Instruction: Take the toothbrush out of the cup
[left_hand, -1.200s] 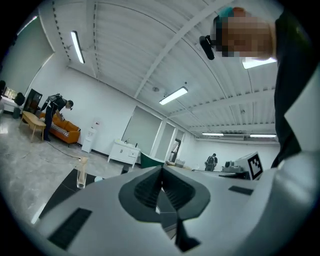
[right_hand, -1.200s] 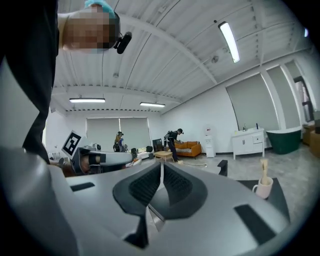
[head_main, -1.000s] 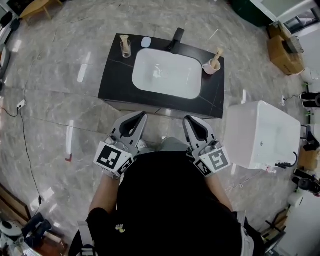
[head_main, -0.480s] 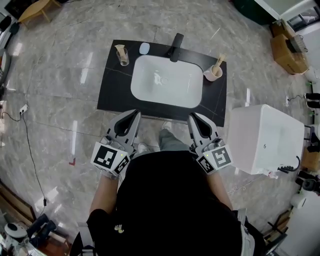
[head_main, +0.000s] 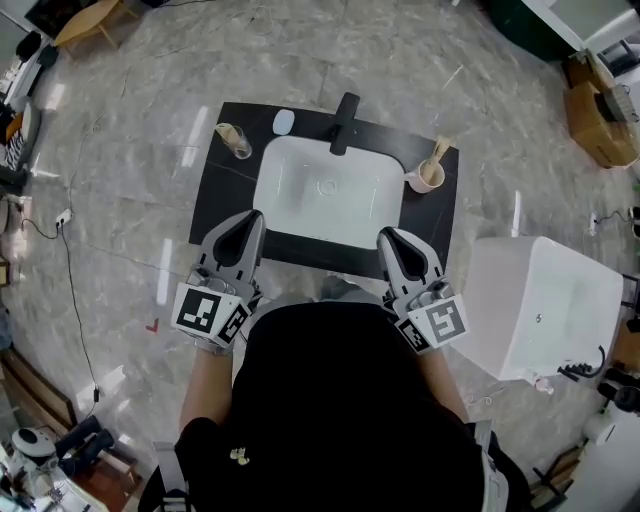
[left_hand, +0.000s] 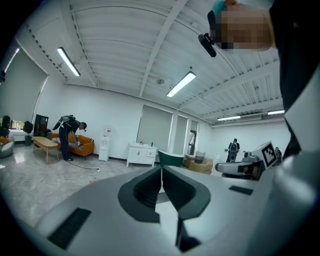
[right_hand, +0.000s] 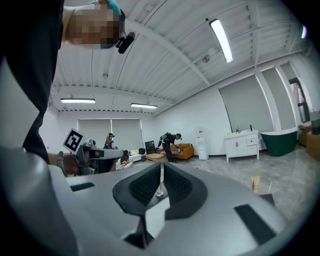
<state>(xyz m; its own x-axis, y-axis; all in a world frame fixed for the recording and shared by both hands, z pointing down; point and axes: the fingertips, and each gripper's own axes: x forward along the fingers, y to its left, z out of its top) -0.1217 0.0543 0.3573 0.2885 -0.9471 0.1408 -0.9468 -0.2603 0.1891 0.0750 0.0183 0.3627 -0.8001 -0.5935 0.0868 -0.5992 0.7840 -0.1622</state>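
On the black tabletop (head_main: 215, 195) stand a glass (head_main: 238, 146), a white basin (head_main: 325, 190) with its faucet (head_main: 345, 110), then the cup (head_main: 428, 178) holding the toothbrush (head_main: 439, 152). The left gripper (head_main: 250, 216) and right gripper (head_main: 386, 236) hover over the near edge, fingers together and empty, well short of the cup.

Open basin (head_main: 320, 205) ahead, faucet (head_main: 343, 110) at far rim, cup (head_main: 430, 178) standing clear at right of counter (head_main: 225, 195)
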